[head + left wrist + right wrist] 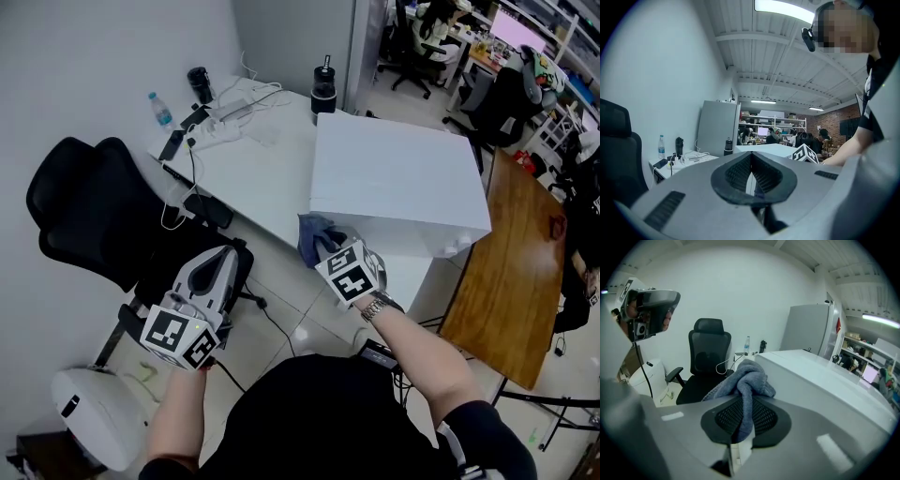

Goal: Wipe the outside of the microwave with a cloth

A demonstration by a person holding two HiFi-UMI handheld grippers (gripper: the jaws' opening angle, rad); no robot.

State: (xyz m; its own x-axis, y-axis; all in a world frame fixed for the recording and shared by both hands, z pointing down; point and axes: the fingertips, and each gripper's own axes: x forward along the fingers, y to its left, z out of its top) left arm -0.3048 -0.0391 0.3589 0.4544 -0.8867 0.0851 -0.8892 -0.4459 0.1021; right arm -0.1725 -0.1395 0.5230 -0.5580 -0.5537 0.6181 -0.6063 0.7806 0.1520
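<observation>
The white microwave (394, 178) stands on the white desk (248, 178), its top facing me. A grey-blue cloth (315, 236) is bunched against the microwave's near left corner, and my right gripper (328, 246) is shut on it. In the right gripper view the cloth (746, 380) runs down between the jaws, with the microwave (825, 380) just to its right. My left gripper (217, 262) hangs low at the left, over the black chair, shut with nothing in it. In the left gripper view the left gripper (751, 174) has its pads together, and the microwave (771, 150) lies beyond.
A black office chair (94, 211) stands left of the desk. On the desk lie a power strip with cables (230, 108), a water bottle (160, 110), a black cup (200, 84) and a black tumbler (324, 89). A wooden table (516, 272) is at right, a white bin (89, 412) at lower left.
</observation>
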